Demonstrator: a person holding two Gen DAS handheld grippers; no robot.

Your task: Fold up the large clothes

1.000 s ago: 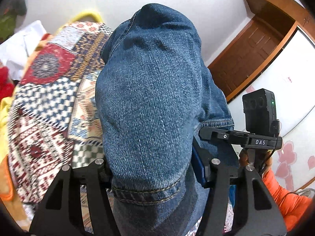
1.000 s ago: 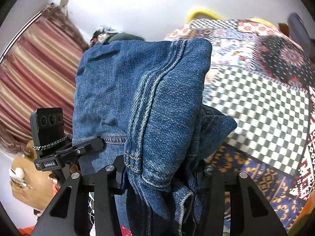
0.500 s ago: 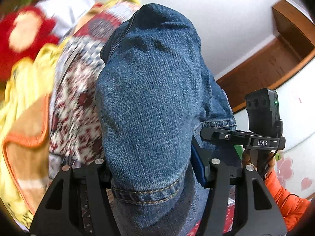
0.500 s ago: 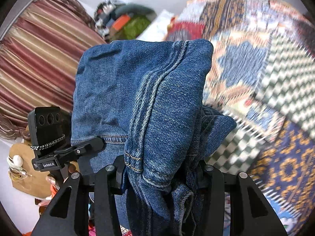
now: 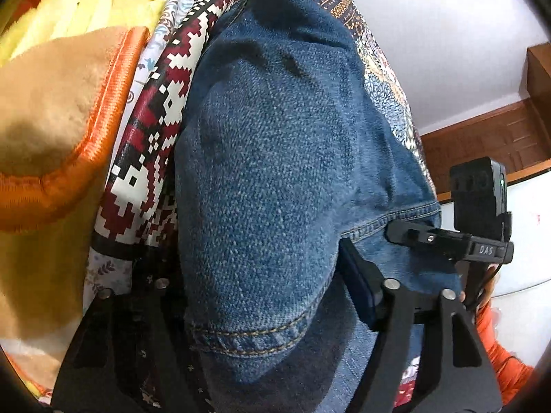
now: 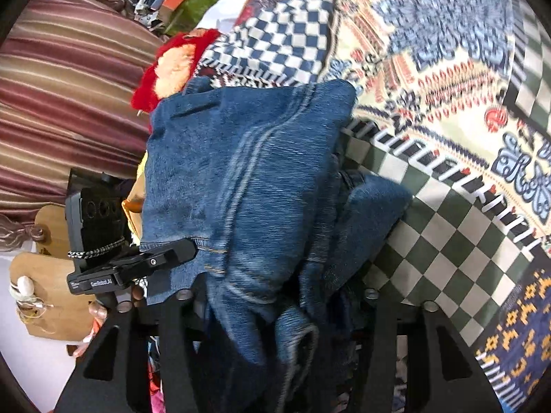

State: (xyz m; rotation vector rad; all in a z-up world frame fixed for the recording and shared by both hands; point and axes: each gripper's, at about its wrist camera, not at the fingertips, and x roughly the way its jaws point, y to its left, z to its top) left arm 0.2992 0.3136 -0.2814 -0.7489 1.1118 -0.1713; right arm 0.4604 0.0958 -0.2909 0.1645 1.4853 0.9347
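A folded bundle of blue denim jeans (image 5: 275, 172) fills the left wrist view and lies down against the patchwork quilt (image 5: 151, 158). My left gripper (image 5: 275, 275) straddles its hemmed end; its jaws are opening, and the blue pad (image 5: 358, 285) stands just off the cloth. In the right wrist view the seamed side of the jeans (image 6: 248, 179) sags onto the checked part of the quilt (image 6: 447, 213). My right gripper (image 6: 275, 292) has the denim between its fingers while its jaws are opening, and the cloth hangs loose there. The denim hides the fingertips in both views.
A tan blanket with an orange edge (image 5: 69, 120) and yellow fabric (image 5: 86, 7) lie left of the jeans. A red plush toy (image 6: 172, 65) sits behind them, beside a striped curtain (image 6: 69, 69). A person's orange sleeve (image 5: 506, 361) and a wooden door (image 5: 482, 144) are on the right.
Both grippers have come down with the jeans from mid-air onto the quilt. The fingers of each now stand wider apart, and the denim sags in the right gripper.
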